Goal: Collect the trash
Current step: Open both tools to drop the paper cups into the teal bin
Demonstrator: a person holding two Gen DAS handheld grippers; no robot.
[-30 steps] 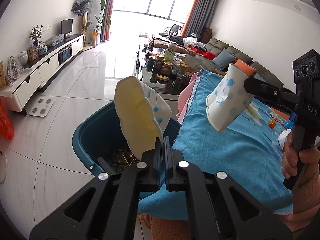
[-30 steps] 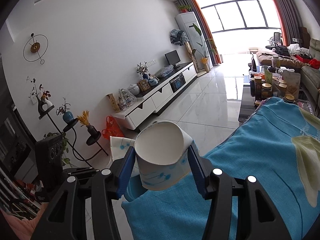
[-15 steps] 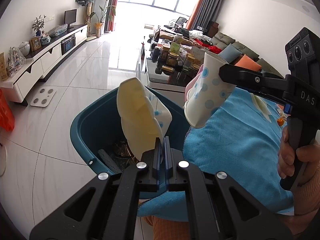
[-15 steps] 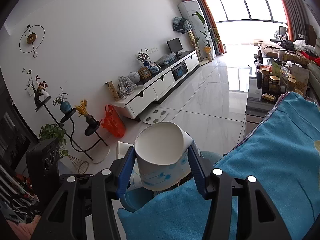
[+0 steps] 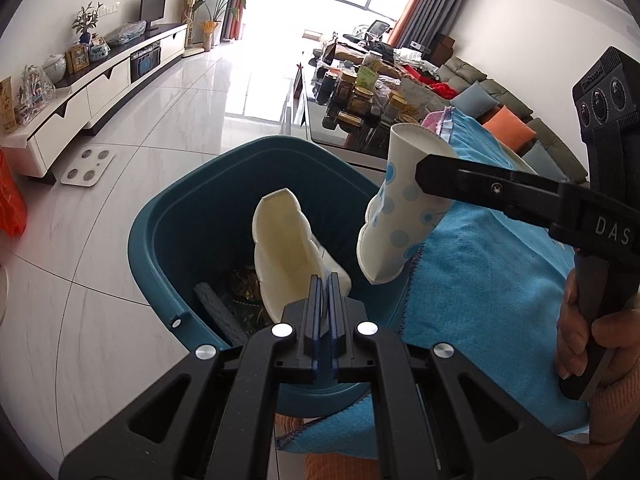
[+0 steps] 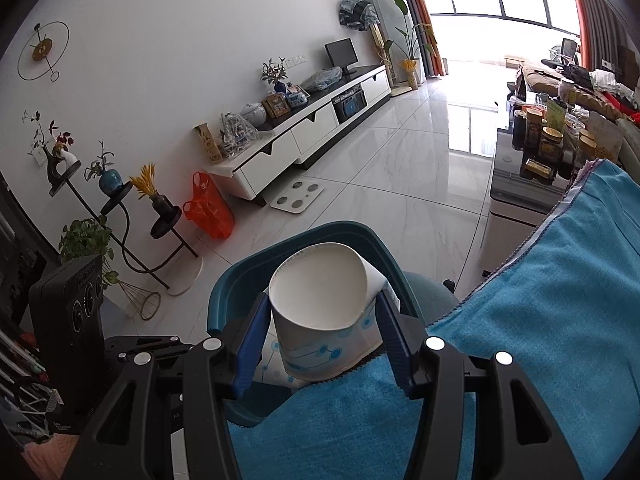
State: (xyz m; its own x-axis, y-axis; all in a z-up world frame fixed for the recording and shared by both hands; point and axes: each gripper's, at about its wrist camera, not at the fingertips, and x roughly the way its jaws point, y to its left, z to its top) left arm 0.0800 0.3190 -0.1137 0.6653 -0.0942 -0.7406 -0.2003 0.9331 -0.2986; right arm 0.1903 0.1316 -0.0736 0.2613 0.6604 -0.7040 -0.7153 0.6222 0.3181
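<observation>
A teal trash bin (image 5: 192,216) stands on the floor beside the table's blue cloth (image 5: 480,272); it also shows in the right wrist view (image 6: 348,232). My left gripper (image 5: 325,304) is shut on a flattened white paper cup (image 5: 284,256), held over the bin's opening. My right gripper (image 6: 320,336) is shut on a white paper cup with blue dots (image 6: 320,312), held at the bin's right rim by the cloth edge; that cup also shows in the left wrist view (image 5: 400,216). Dark trash lies at the bin's bottom (image 5: 240,292).
A white TV cabinet (image 5: 92,92) runs along the left wall, a white scale (image 5: 88,162) lies on the tile floor, an orange bag (image 6: 210,210) and plant stands (image 6: 120,208) sit by the wall. A glass coffee table with jars (image 5: 360,100) stands beyond the bin.
Both grippers moved toward the bin. The flattened cup has come down into the bin's opening, and the dotted cup has shifted from over the cloth to the bin's rim.
</observation>
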